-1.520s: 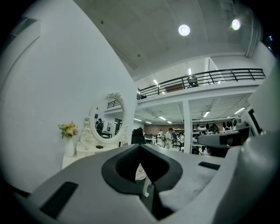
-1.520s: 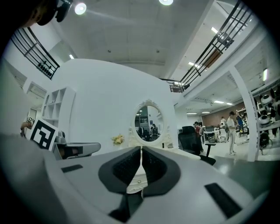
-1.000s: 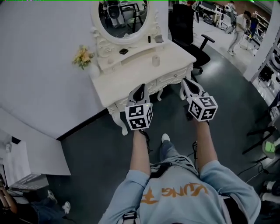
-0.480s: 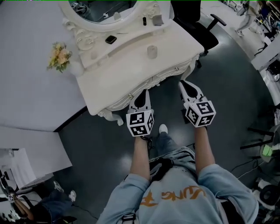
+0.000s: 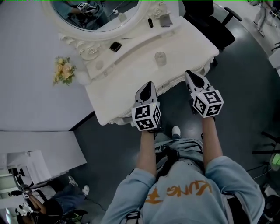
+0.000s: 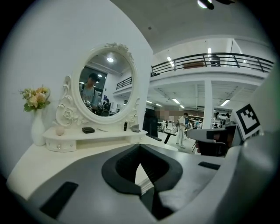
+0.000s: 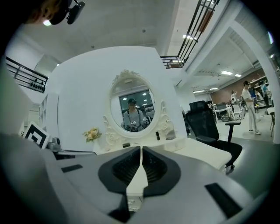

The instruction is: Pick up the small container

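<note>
The small container [image 5: 160,58], a pale see-through jar, stands upright on the white dressing table [image 5: 131,83], a little in front of its raised shelf. My left gripper [image 5: 148,89] is over the table's front edge, below and left of the jar, its jaws shut with nothing in them. My right gripper [image 5: 191,78] hangs just off the table's front right edge, to the right of the jar and nearer me, also shut and empty. In the left gripper view the left gripper [image 6: 139,148] hides the jar. I cannot make out the jar past the right gripper [image 7: 141,151] in the right gripper view.
An oval mirror [image 5: 96,13] rises behind the shelf. The shelf carries a black box [image 5: 115,46], a dark tube [image 5: 150,22] and a grey item [image 5: 165,19]. Flowers [image 5: 64,70] stand at the table's left end. A black office chair [image 5: 210,22] is to the right.
The table has come closer in the head view. Both grippers have moved forward towards it, and the left one now reaches over the front edge. Both have stayed shut.
</note>
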### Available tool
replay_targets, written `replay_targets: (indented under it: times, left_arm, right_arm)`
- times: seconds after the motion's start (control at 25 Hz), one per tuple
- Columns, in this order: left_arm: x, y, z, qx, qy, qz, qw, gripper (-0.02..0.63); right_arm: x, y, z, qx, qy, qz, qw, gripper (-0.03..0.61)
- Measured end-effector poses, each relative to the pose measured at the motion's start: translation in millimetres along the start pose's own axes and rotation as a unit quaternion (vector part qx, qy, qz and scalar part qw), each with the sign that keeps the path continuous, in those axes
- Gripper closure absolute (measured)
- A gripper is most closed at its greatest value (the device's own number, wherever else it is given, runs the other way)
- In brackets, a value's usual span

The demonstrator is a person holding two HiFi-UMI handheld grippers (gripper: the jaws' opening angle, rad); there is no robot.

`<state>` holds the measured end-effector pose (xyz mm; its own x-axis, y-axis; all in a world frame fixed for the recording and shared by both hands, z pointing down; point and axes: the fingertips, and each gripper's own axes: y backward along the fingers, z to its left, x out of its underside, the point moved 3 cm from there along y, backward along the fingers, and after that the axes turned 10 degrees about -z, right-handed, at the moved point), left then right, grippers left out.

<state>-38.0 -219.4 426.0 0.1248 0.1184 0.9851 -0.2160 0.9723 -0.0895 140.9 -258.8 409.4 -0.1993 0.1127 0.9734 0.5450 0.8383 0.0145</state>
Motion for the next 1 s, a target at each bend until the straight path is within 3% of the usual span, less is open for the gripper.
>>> replay_targets:
  times: [0.4,0.6,0.76,1.0]
  left_arm:
    - [23.2,-33.1,35.7,-0.031,-0.001,0.032,0.9990,0.595]
    - [34.5,-62.5,50.8,-0.049,-0.002,0.041,0.9980,0.595]
    - [45.8,-83.3,60.3,-0.045,0.011,0.055,0.9974,0.595]
    - [62.4,-110.9,70.9,-0.033,0.023,0.081,0.9959,0.595]
  right_arm:
    - [40.1,-55.1,3.5,-0.032,0.001,0.046,0.998,0.548]
    - [51.4,-78.9,-2.4,-0.029,0.038,0.049,0.998,0.548]
    - [62.4,-98.8,-3.1,-0.037,0.053,0.057,0.996,0.548]
    - [88.2,-130.8,-11.5,-0.036,0.031,0.077,0.996,0.546]
